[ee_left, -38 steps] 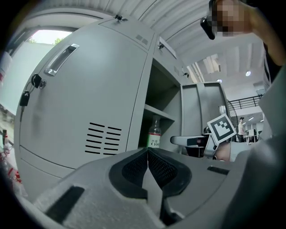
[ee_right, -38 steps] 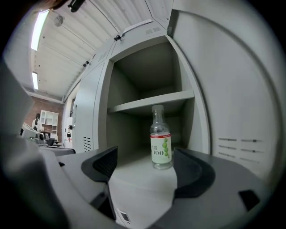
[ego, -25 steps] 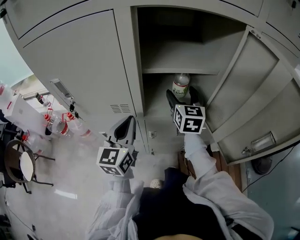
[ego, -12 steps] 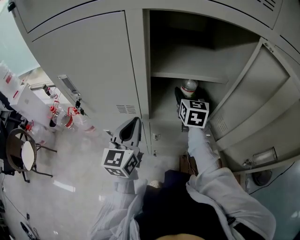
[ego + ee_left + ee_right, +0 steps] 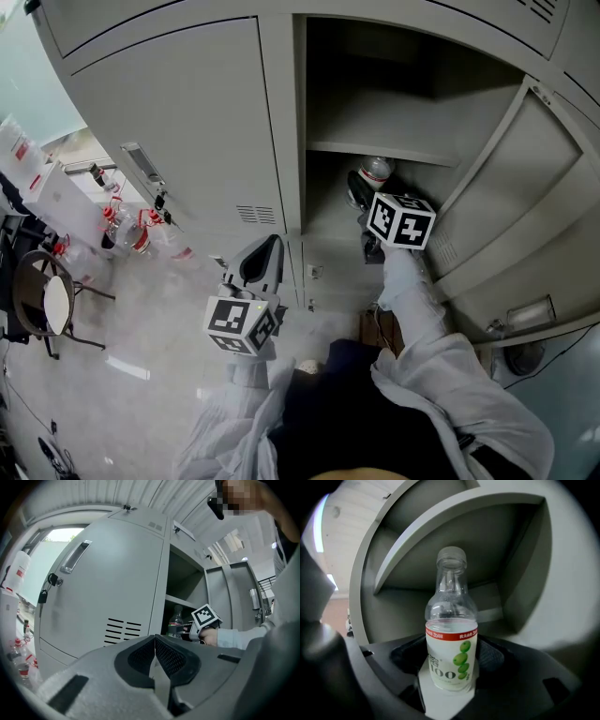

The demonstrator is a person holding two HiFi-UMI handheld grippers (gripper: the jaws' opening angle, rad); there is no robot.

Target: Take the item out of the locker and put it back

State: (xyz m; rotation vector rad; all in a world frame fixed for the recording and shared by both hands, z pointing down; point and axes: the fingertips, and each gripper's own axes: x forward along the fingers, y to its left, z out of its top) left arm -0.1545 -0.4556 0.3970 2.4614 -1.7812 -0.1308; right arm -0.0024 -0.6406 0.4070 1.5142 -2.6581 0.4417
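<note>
Clear plastic bottle [image 5: 451, 630] with a white label and red band stands upright, cap up and long axis vertical, under the shelf [image 5: 375, 148] of the grey metal locker [image 5: 281, 122]. Your right gripper [image 5: 364, 195] has its jaws clamped on the label. Your left gripper [image 5: 154, 653] hangs outside, jaws together and empty. The smooth round wall could slip, and lifting could knock the cap on the shelf.

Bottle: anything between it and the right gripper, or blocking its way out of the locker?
Nothing visible. The bottle sits between the jaws of the right gripper, below the shelf, and the locker door stands swung open to the side.
</note>
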